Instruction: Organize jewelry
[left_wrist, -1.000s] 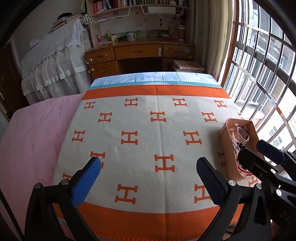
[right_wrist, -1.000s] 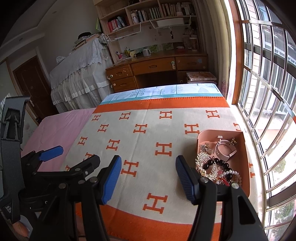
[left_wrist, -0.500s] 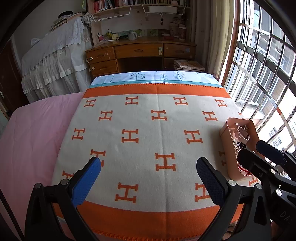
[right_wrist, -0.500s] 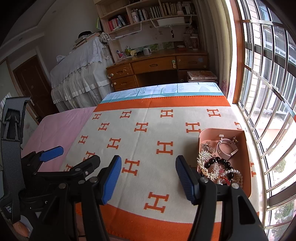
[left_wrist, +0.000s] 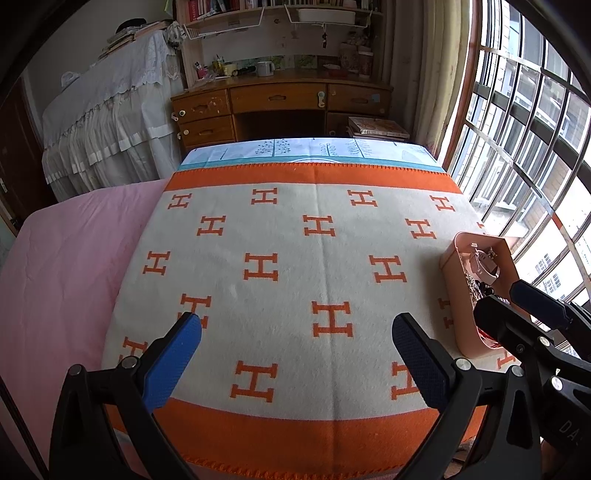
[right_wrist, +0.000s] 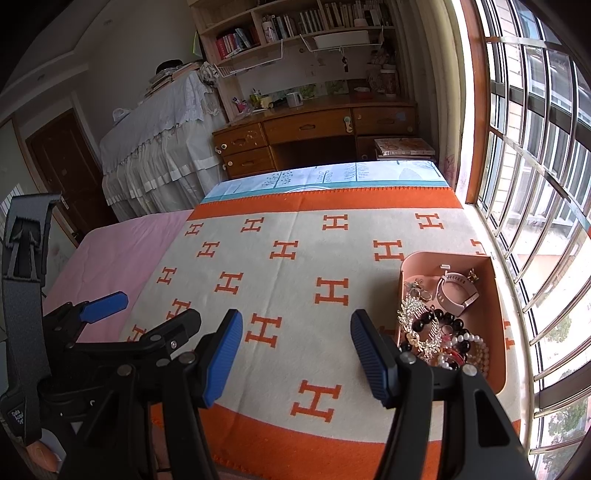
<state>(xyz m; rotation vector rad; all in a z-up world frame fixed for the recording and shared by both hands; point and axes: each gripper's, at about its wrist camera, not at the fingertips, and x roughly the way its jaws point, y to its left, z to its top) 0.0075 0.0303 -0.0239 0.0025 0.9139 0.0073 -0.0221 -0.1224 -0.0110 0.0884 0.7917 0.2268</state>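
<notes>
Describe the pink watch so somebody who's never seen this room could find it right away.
On the bed by the window lies an orange H-patterned blanket, with a pink tray at its window-side edge. The watch sits at the tray's far end: a smooth pale pink looped band, unlike the beaded bracelets heaped nearer.

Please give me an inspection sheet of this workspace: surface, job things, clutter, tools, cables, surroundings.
Surface: orange-and-cream H-pattern blanket over a pink sheet.
Job's things: pink tray on the blanket's window side, holding a pink watch, dark bead bracelet, pearl strand.
Clutter: nothing seen on the blanket.
Tools: left tool and right tool open, empty, above the blanket.
Cables: nothing seen.
Surroundings: wooden desk, bookshelf, barred window.
</notes>
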